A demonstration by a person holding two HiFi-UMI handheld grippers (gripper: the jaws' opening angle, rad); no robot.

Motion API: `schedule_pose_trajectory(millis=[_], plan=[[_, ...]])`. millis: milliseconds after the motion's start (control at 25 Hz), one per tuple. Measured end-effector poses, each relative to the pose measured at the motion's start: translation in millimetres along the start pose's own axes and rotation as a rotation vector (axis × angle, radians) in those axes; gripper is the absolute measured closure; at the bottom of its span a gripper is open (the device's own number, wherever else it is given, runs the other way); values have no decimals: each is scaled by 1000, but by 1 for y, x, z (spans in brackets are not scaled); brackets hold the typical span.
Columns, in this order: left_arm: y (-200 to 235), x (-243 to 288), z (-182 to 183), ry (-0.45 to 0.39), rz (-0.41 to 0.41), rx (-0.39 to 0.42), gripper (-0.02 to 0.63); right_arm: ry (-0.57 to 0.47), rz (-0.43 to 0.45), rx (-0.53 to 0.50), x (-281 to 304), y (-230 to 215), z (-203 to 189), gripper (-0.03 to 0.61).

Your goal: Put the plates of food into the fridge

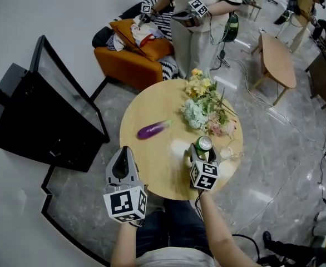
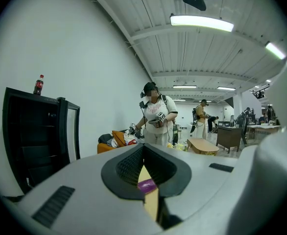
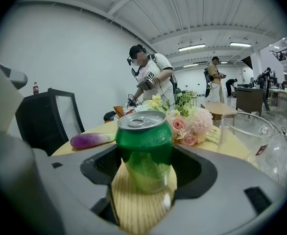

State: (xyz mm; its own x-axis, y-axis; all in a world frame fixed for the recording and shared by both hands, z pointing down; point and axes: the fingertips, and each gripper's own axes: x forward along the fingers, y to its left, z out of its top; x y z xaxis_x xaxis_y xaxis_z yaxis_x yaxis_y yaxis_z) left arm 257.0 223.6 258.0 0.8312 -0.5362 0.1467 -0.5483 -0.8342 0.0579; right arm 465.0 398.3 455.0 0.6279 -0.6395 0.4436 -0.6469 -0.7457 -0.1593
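right tool (image 1: 199, 151): hanging wide open around the green can (image 1: 205, 143), with the pads sitting off both of its sides, so it's not gripping anything
green can: standing upright on the near-right part of the round table (image 1: 157, 168), right in between the right tool's jaws
left tool (image 1: 124, 149): clenched with the tips meeting, nothing in it, hovering at the table's near-left edge
eggplant (image 1: 153, 129): lying on its side on the left half of the table, a bit beyond the left tool, which is aiming straight at it; it's sitting well left of the right tool
fridge (image 1: 35, 121): black one standing on the floor left of the table, glass door (image 1: 68, 85) hanging open, well apart from both tools
flowers (image 1: 207, 107): lying on the far-right part of the table, just past the can
glass (image 1: 227, 152): sitting empty just right of the can
other person (image 1: 196, 15): standing beyond the table, by the orange sofa (image 1: 127, 65)
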Motion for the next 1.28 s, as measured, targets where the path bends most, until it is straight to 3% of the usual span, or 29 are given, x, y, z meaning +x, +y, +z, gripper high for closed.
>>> schedule_pose_trajectory(millis=[840, 1080, 1280], plan=[[10, 1, -3, 12, 17, -6, 606, -12, 10, 2, -16, 2, -1, 267], [12, -4, 5, 5, 25, -15, 606, -52, 59, 11, -34, 20, 27, 267], [25, -24, 20, -26, 59, -33, 606, -95, 150, 1, -54, 62, 63, 267]])
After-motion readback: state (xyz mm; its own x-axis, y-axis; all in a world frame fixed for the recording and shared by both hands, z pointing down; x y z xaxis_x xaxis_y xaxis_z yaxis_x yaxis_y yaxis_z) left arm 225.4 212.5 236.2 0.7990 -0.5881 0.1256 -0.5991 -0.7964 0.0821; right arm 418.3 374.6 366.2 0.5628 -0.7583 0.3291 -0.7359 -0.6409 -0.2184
